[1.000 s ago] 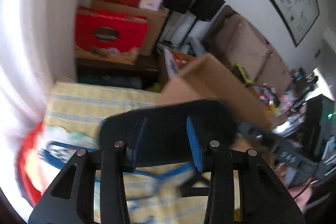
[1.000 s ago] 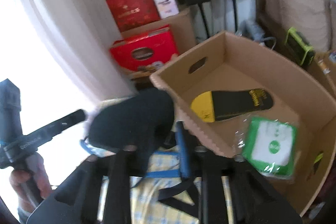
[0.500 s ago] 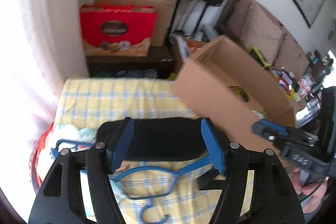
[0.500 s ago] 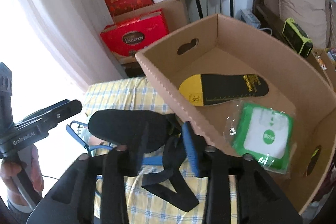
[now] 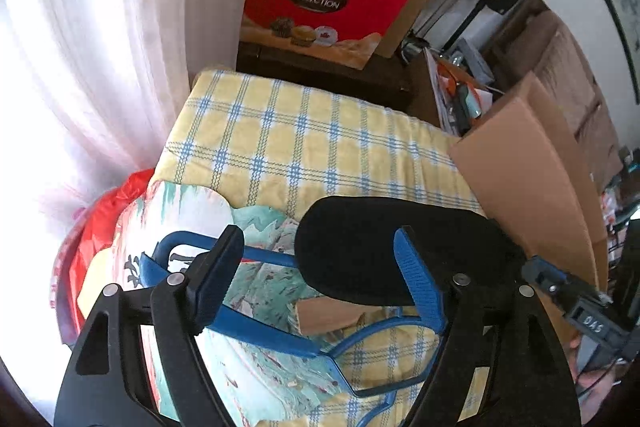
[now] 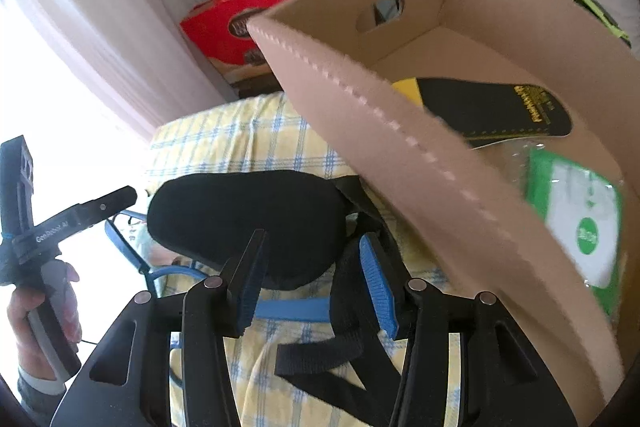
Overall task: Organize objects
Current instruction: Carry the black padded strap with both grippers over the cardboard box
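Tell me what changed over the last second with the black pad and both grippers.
Both grippers let go: the left gripper and right gripper came down with the black pad, and their jaws are opening off it, leaving it on the checked cloth. The cardboard box and its contents stayed put.

Two hand-held black plastic grippers: the left gripper (image 5: 320, 267) and the right gripper (image 6: 310, 267) each carry ribbed blue pads (image 5: 420, 283) on angular black fingers pinned with round silver screws (image 6: 416, 284). White lettering marks the left tool's black body. A grey cuff (image 6: 38, 387) shows below the person's left hand (image 6: 44, 311).
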A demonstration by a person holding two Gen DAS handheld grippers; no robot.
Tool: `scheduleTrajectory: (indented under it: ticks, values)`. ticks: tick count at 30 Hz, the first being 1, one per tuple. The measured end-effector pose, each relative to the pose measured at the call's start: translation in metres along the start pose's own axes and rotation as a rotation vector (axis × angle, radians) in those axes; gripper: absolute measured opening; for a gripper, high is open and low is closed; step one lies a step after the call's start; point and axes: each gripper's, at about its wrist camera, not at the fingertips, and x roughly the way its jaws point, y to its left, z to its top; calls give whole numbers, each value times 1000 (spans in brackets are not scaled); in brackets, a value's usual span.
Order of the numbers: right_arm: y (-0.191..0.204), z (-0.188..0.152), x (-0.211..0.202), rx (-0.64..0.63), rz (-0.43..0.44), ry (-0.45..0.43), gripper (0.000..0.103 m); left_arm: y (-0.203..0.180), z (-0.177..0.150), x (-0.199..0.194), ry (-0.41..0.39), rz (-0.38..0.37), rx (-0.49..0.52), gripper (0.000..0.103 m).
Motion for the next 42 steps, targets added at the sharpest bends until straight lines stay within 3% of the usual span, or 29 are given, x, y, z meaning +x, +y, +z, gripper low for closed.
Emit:
scheduleTrajectory:
  ticks: [12,14,17,21,26,42]
  values:
    - [-5,2,29,33,-28,43,46,-2,11,30,37,-25,14,75]
    - [-6,0,32,37,-23,41,47,-6,10,31,44,-30,27,71]
    - [-6,0,36,28,-29,42,44,-16,7,37,79,-59,53,56]
    - [-7,2,32,47,-18,39,42,-30,3,33,63,-21,92,55]
    - [-12,5,7,57,12,-14,42,-36,6,13,35,-50,87,55]
    - [-2,28,-74,17,-26,-155,42,-91,27,-56,-87,-85,155,55]
